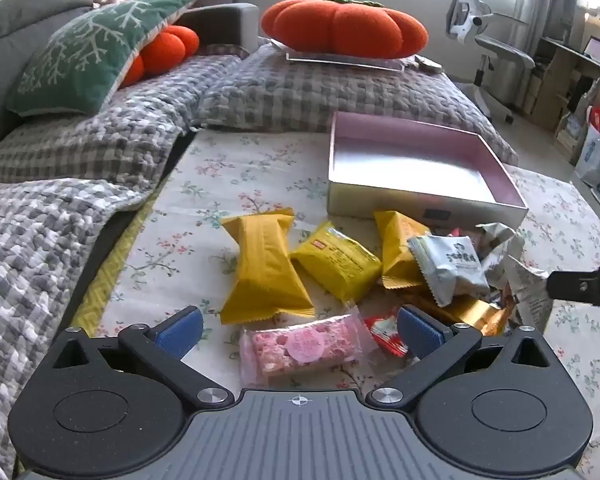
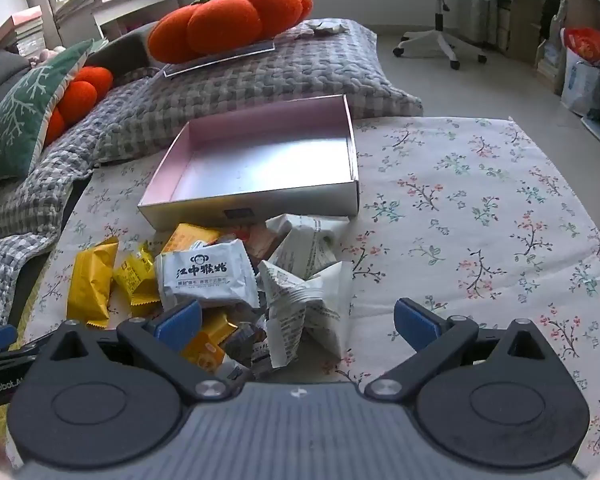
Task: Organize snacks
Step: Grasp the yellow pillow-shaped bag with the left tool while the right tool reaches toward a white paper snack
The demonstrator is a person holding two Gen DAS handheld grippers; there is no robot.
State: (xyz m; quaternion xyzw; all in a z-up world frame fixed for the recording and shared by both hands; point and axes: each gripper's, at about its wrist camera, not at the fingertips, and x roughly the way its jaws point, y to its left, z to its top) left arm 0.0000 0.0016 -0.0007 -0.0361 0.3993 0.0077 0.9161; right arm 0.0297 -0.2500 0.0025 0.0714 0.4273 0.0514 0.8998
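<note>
The snacks lie in a loose heap on the flowered cloth [image 2: 480, 208] that covers the surface, just in front of the empty silver box [image 2: 260, 196] with its pink inner walls. Between the fingers of the left gripper [image 1: 300, 326] lies the pink nougat bar [image 1: 304, 346] in clear wrap, close to the gripper body; the fingers stand wide open and do not touch it. Beyond their tips are three yellow packets, the largest [image 1: 262, 266] in the middle of the view, and to the right of them the white biscuit packet [image 1: 450, 266]. A small red packet [image 1: 384, 334] lies just beside the right finger.

The right gripper [image 2: 298, 320] is also wide open and holds nothing. The crumpled white wrappers [image 2: 300, 300] lie between its fingers, nearer the left one, and the white biscuit packet [image 2: 208, 276] lies just beyond the left fingertip. A gold packet [image 2: 208, 344] is beside that finger. The box is further ahead.

Behind the box there is a grey checked blanket [image 2: 260, 80] with an orange pumpkin cushion [image 2: 228, 20].
</note>
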